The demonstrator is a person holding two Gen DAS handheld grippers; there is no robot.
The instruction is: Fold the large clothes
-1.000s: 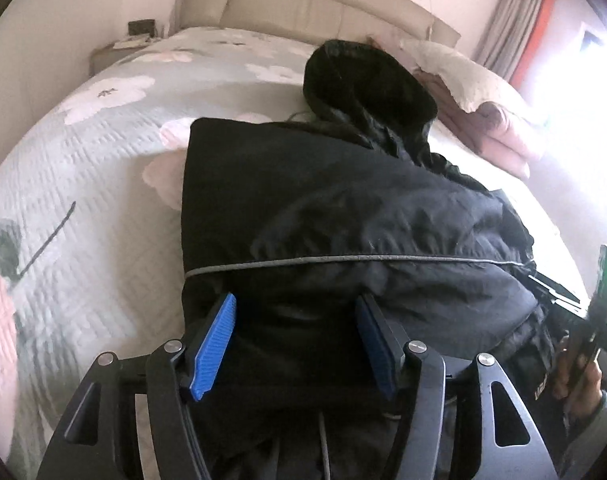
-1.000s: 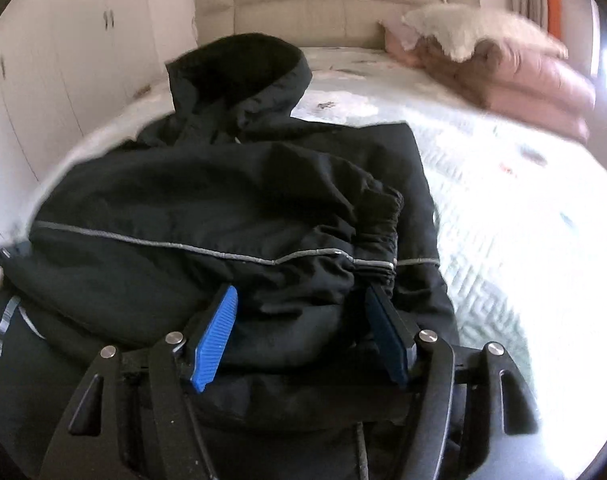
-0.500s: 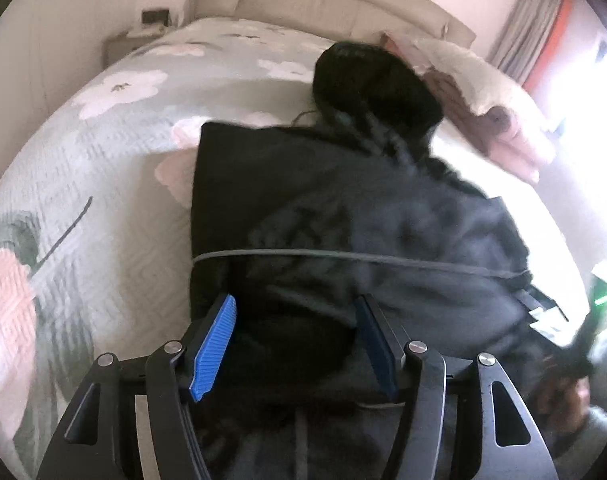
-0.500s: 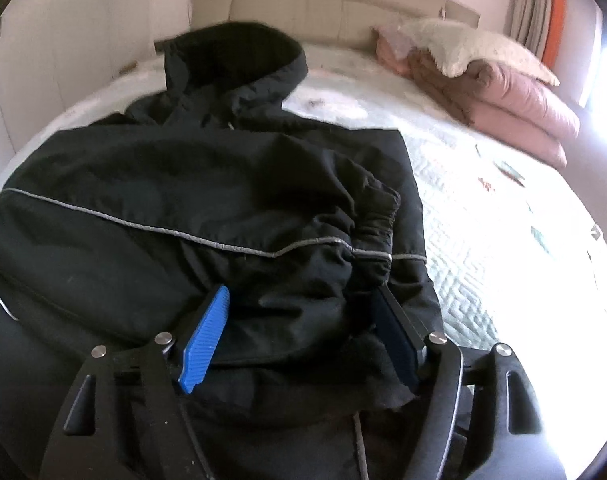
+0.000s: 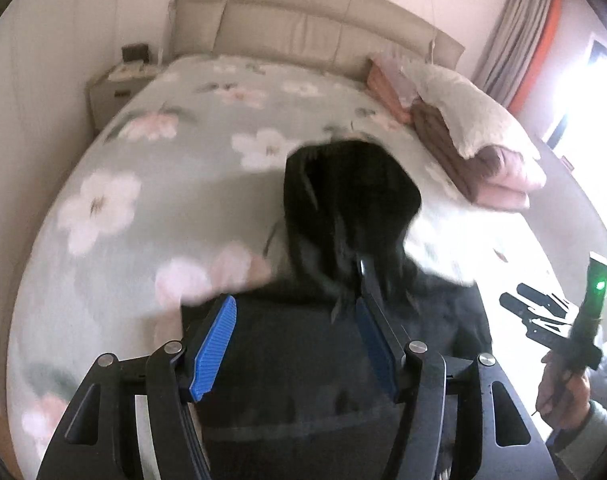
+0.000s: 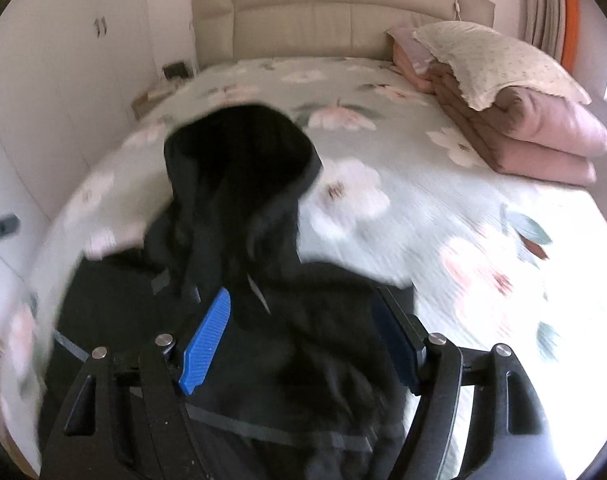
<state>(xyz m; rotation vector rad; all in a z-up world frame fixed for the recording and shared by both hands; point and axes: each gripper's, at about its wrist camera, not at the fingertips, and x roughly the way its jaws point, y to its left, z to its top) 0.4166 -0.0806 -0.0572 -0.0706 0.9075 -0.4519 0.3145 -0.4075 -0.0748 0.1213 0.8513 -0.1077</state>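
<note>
A black hooded jacket (image 5: 303,360) lies on the floral bedspread (image 5: 151,184), its hood (image 5: 343,192) pointing toward the headboard. My left gripper (image 5: 295,332) is open, its blue pads (image 5: 215,344) held over the jacket's body, nothing between them. My right gripper (image 6: 303,336) is open too, above the jacket (image 6: 287,352) just below the hood (image 6: 239,152). The right gripper also shows at the right edge of the left wrist view (image 5: 543,312), held by a hand. Both views are motion-blurred.
A folded pink and brown quilt with a cream pillow (image 6: 519,104) is stacked at the bed's far right. A beige headboard (image 5: 323,24) is behind. A nightstand (image 5: 119,84) and white wardrobe doors (image 6: 63,80) stand on the left. A bright window is at the right.
Both grippers have lifted and tilted up over the jacket, so the hood and the far bed now fill the views. The jacket's lower part has dropped out of sight. Both stay open.
</note>
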